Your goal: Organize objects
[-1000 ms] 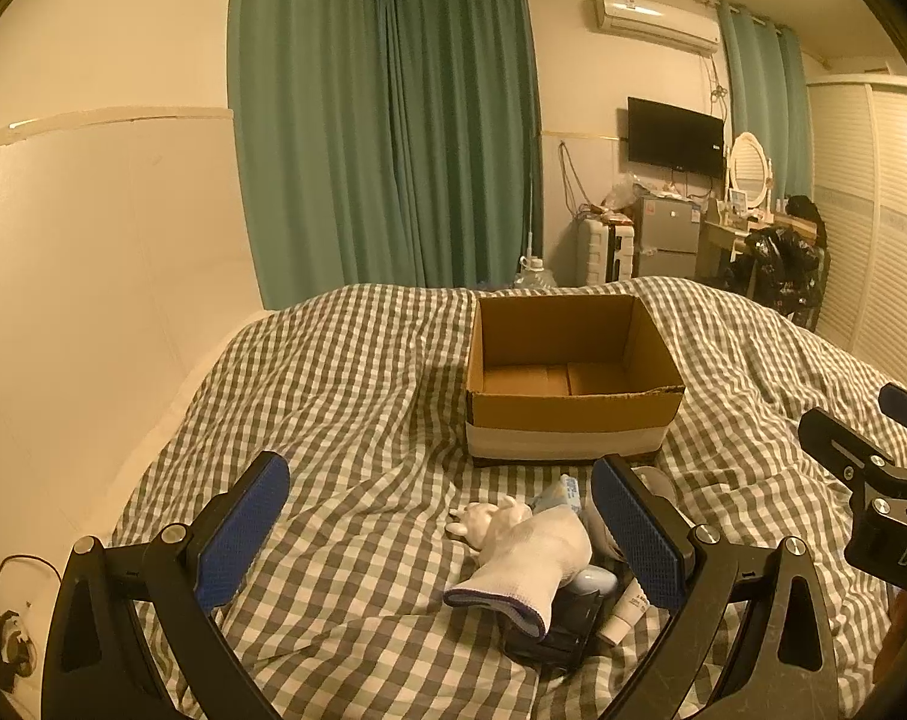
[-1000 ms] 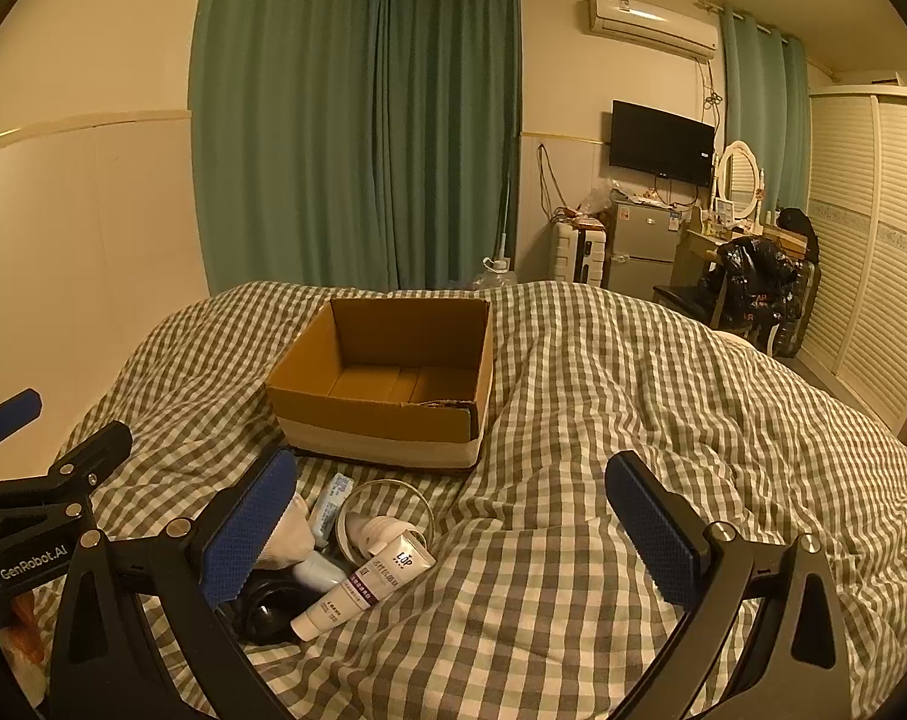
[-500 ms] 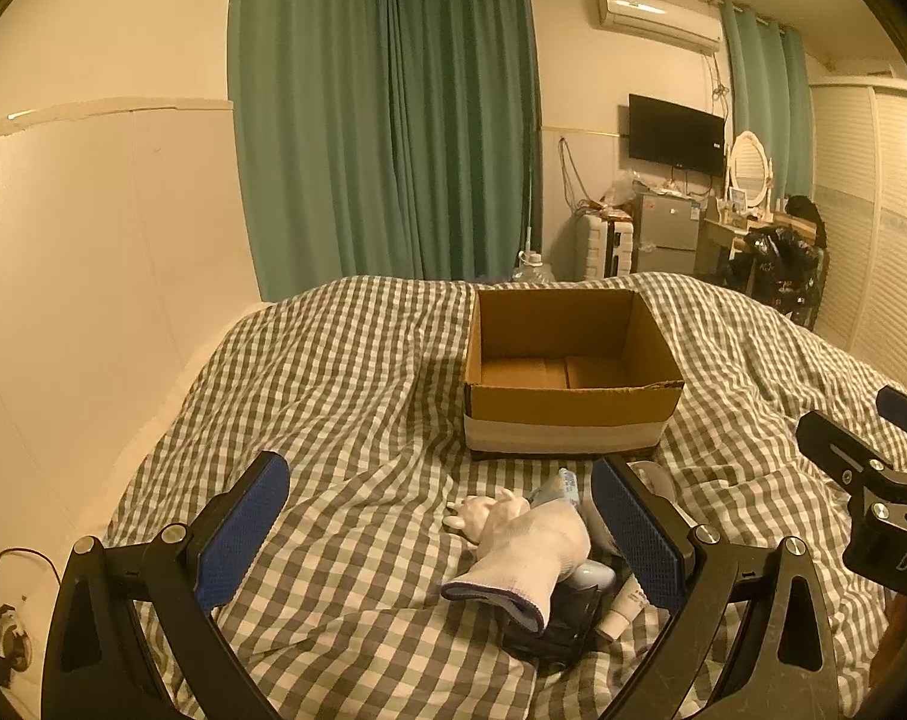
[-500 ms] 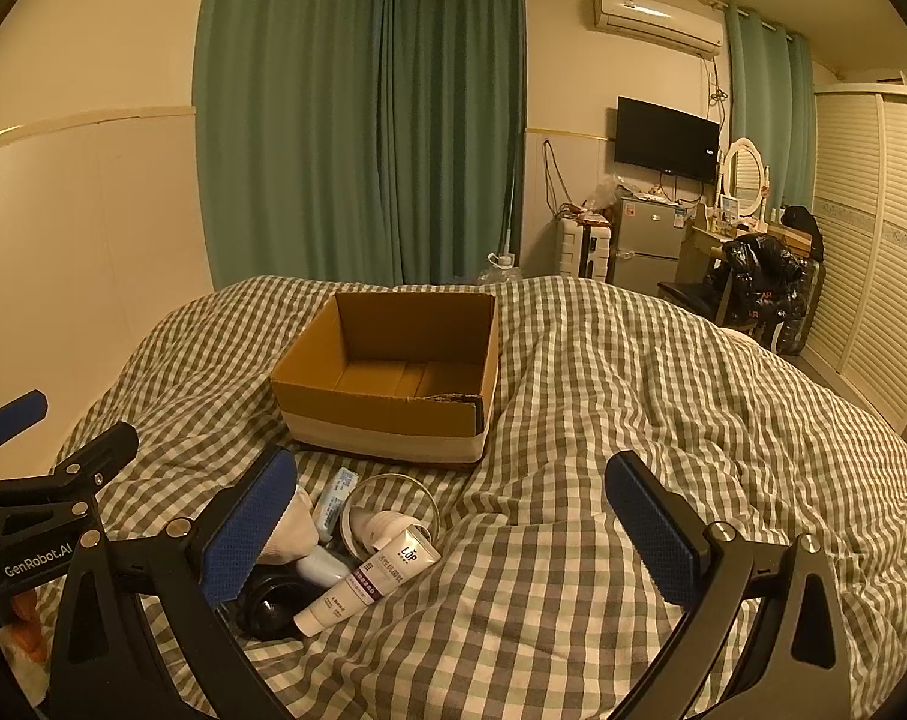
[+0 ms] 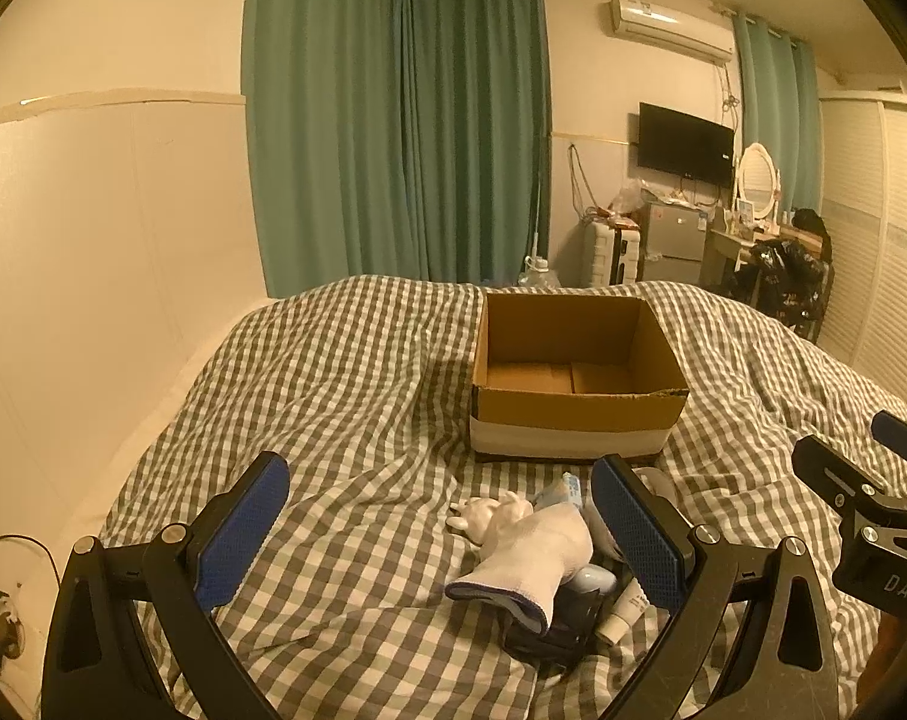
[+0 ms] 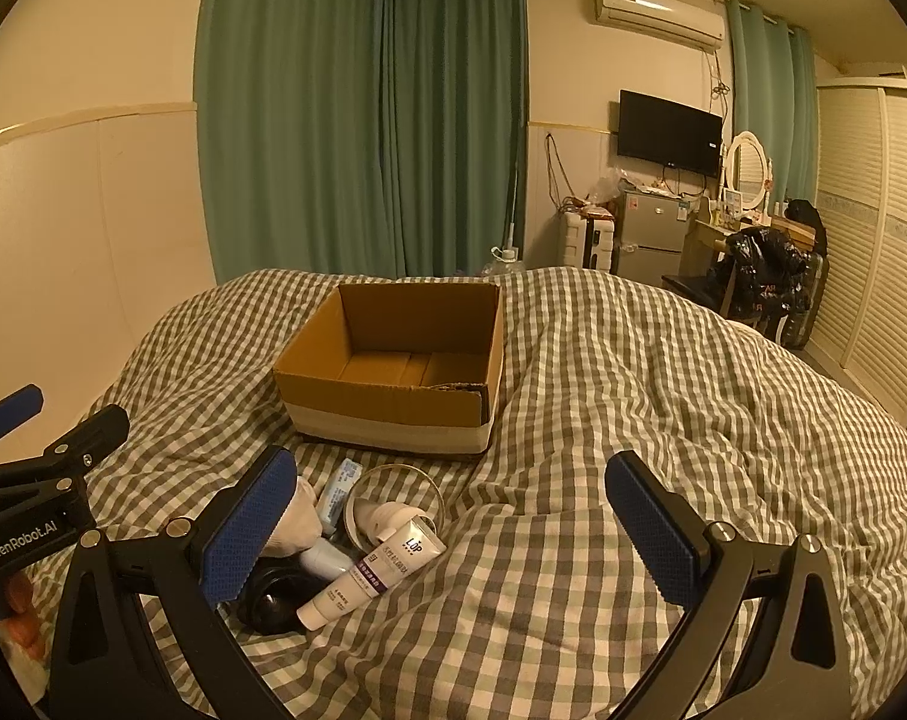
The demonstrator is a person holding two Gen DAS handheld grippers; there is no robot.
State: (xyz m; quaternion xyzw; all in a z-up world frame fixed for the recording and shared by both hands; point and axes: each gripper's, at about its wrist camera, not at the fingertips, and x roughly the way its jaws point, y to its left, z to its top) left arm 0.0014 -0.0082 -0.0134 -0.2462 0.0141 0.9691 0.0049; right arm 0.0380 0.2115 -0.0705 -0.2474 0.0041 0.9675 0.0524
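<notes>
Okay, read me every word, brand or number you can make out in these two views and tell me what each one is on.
"LOP": on the white tube lying on the bed.
"GenRobot.AI": on the left gripper, seen in the right wrist view.
"DAS": cut off at the picture's edge, on the right gripper, seen in the left wrist view.
Smaller print on the tube and the small blue packet: too small to read.

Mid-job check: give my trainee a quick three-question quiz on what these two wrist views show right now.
1. True or false: the cardboard box already holds an item.
2. Which lies on top of the pile in front of the box: A) the white glove, B) a book, C) a mug?
3. Fill in: the left gripper and the right gripper both have their fingers ____.

Key: 1 false, its floor is bare. 2 A. 3 open, holding nothing.
</notes>
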